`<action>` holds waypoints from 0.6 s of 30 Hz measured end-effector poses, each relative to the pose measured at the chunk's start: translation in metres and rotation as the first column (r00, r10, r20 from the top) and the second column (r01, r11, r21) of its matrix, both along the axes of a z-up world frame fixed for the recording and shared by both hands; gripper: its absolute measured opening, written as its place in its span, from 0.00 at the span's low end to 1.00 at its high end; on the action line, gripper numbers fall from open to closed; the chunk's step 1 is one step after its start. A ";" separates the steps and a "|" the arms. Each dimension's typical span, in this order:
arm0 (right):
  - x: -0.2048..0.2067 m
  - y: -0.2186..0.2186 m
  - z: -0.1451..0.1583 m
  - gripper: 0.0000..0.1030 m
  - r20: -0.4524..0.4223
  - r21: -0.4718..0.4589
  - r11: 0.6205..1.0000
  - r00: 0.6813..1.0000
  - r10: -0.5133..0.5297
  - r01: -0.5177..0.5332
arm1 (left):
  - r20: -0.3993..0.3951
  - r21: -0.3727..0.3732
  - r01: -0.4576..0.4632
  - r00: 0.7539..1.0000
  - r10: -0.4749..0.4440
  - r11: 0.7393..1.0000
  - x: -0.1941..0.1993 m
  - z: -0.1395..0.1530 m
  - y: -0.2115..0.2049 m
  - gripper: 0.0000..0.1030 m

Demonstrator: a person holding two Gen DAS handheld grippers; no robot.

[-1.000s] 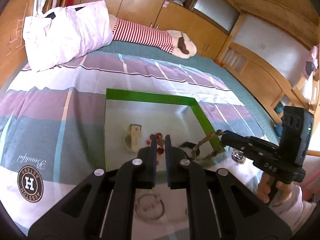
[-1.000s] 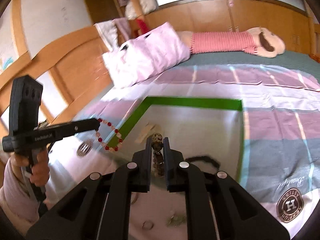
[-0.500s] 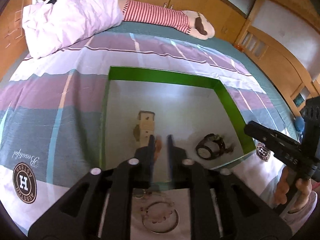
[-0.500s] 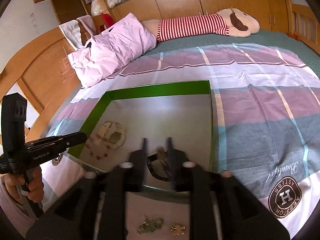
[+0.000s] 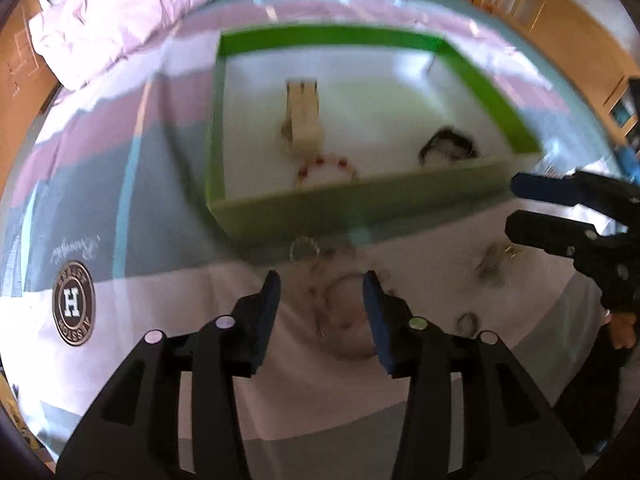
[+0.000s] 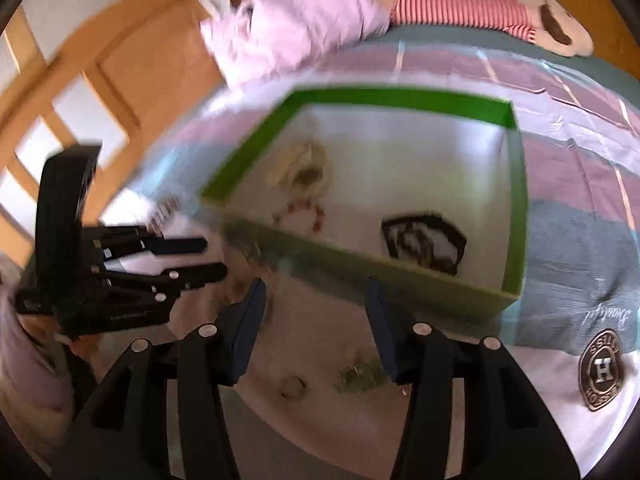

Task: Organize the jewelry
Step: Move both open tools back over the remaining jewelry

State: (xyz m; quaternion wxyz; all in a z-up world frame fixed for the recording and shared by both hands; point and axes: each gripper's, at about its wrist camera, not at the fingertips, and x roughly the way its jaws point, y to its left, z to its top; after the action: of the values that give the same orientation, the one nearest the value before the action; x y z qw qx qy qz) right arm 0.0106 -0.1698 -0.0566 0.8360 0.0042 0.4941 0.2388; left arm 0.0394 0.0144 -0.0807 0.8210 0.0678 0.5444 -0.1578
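A green box (image 5: 348, 204) (image 6: 404, 98) lies on the bed. In it are a beige watch (image 5: 302, 116) (image 6: 300, 166), a red-and-white bead bracelet (image 5: 324, 164) (image 6: 298, 210) and a black watch (image 5: 448, 148) (image 6: 424, 240). My left gripper (image 5: 322, 290) (image 6: 192, 258) is open and empty over a bangle (image 5: 346, 304) on the sheet in front of the box. My right gripper (image 6: 316, 304) (image 5: 524, 204) is open and empty above small gold pieces (image 6: 358, 376) (image 5: 494, 262) and a ring (image 6: 294, 388) (image 5: 466, 322).
A small ring (image 5: 304, 248) lies against the box's near wall. A pink pillow (image 5: 120, 12) and a striped plush toy (image 6: 480, 12) lie at the bed's far end. Wooden cabinets (image 6: 92, 92) stand around the bed.
Both grippers opened and pulled back from the box to the sheet in front of it. The bead bracelets they held now lie inside the box. Both views are blurred by motion.
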 end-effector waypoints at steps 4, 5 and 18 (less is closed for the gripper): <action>0.005 -0.002 -0.015 0.50 -0.042 -0.078 0.996 0.998 -0.048 0.045 | -0.028 0.010 -0.021 0.999 0.021 1.000 0.005 -0.010 0.001 0.56; 0.006 -0.006 -0.017 0.50 -0.054 -0.076 0.995 0.996 -0.065 0.061 | -0.029 0.006 -0.024 0.999 0.024 1.000 0.005 -0.010 0.001 0.56; 0.010 -0.013 -0.022 0.56 -0.088 -0.081 0.993 0.991 -0.099 0.092 | -0.080 -0.014 -0.038 0.996 0.036 0.999 0.010 -0.027 -0.002 0.10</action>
State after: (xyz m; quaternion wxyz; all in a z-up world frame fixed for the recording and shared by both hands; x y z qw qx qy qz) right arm 0.0202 -0.1826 -0.0785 0.8223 0.0067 0.5400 0.1792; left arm 0.0489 0.0123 -0.1074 0.8020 0.0450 0.5766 -0.1493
